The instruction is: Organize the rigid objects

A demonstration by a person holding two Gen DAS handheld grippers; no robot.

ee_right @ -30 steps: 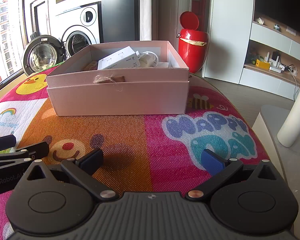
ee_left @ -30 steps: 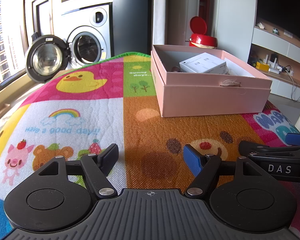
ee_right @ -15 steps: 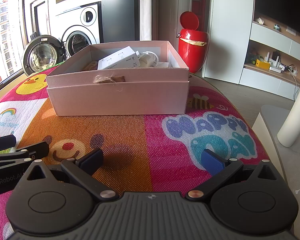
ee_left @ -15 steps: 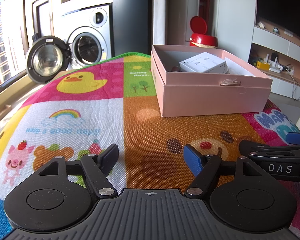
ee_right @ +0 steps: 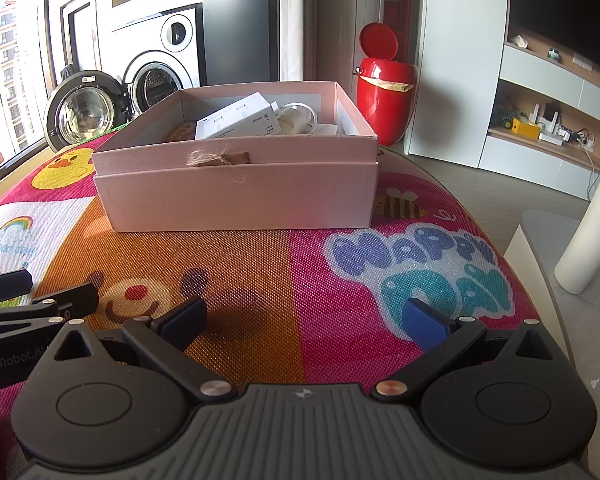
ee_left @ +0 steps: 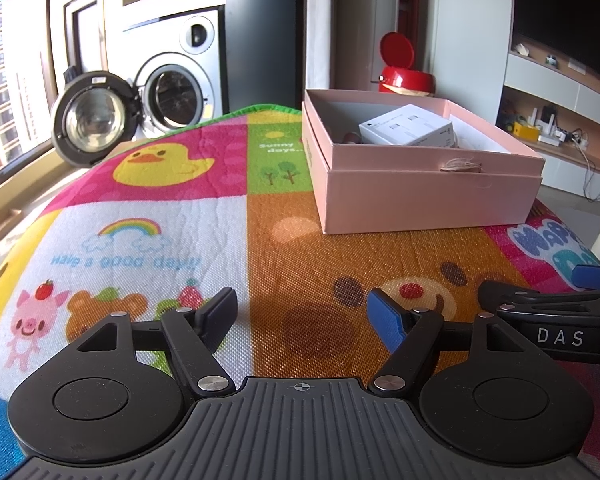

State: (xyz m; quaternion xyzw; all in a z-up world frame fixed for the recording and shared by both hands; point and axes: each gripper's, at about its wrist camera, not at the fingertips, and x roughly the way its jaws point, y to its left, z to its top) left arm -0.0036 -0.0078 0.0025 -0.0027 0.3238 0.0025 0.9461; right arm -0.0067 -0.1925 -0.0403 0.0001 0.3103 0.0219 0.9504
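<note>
Nothing had moved since the earlier frames: both grippers and the box sat where they were before. Under everything lay the play mat (ee_left: 172,216) (bright patchwork of duck, rainbow and bear pictures), spread over the table and filling the ground beneath both sets of jaws. Ahead of the jaws and well apart from them stood the pink box (ee_right: 236,196), open-topped, with a bit of twine (ee_right: 204,158) hanging on its near wall; from the left gripper (ee_left: 302,312) it lay ahead and to the right, from the right gripper (ee_right: 304,318) ahead and slightly to the left. Inside the box rested a white carton (ee_left: 408,130) tilted against other contents, and beside it a white cable (ee_right: 300,114). Each pair of jaws stood wide with only mat between the blue pads. At the right edge of the left view the other gripper's fingers showed just beside it, apart from it.
</note>
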